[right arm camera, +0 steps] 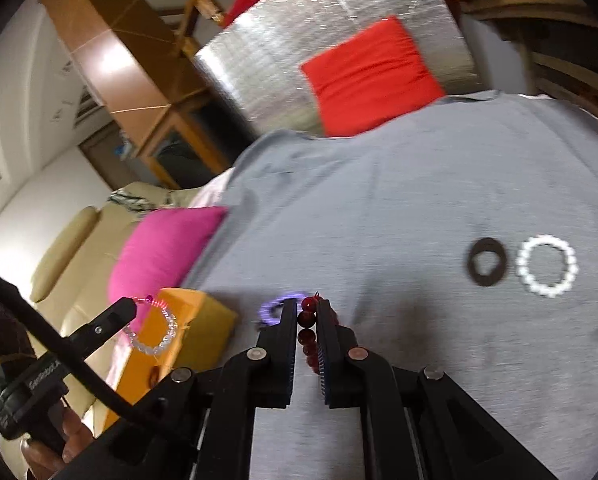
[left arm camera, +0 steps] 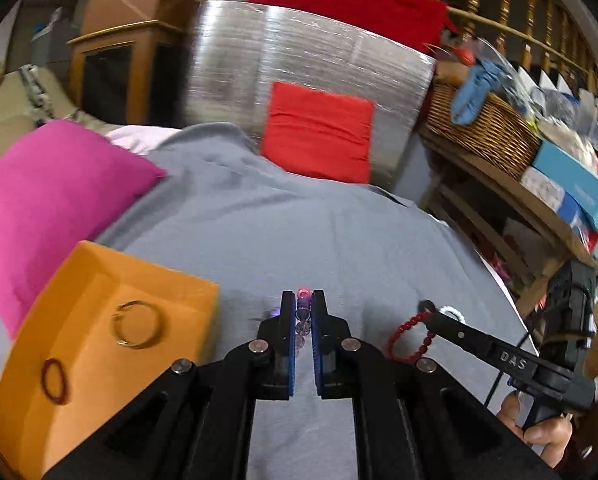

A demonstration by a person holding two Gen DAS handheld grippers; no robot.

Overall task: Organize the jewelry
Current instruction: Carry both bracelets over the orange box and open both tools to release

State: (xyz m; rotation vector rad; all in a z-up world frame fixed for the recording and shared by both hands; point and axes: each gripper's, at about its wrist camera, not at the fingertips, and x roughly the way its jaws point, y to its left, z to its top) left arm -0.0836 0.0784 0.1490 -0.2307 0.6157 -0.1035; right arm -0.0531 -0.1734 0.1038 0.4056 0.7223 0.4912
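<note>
From the left wrist camera, the left gripper (left arm camera: 303,300) has its jaws pinched narrow on a clear beaded bracelet with pink and purple beads (left arm camera: 302,320), held above the grey cloth (left arm camera: 299,220) that covers the surface. Just to its left stands an open orange box (left arm camera: 79,308) near the cloth's left edge, holding a thin gold bangle (left arm camera: 138,324) and a small dark red ring (left arm camera: 55,381). A magenta cushion (left arm camera: 51,196) lies beyond the box, and a red cushion (left arm camera: 319,136) leans on a silver foil panel (left arm camera: 299,56) at the far edge. On the right, the right gripper (left arm camera: 427,307) comes in from the side with a red beaded bracelet (left arm camera: 409,334) at its tips. From the right wrist camera, the right gripper (right arm camera: 307,314) is closed narrowly on that red beaded bracelet (right arm camera: 307,330) — a purple ring-shaped bracelet (right arm camera: 273,308) lies on the cloth (right arm camera: 419,200) right behind its left finger. Toward the cloth's right side a dark brown oval ring (right arm camera: 487,261) and a white beaded bracelet (right arm camera: 547,265) lie just beside each other, apart. At left, the left gripper (right arm camera: 133,303) dangles the clear bracelet (right arm camera: 155,328) over the orange box (right arm camera: 191,320).
</note>
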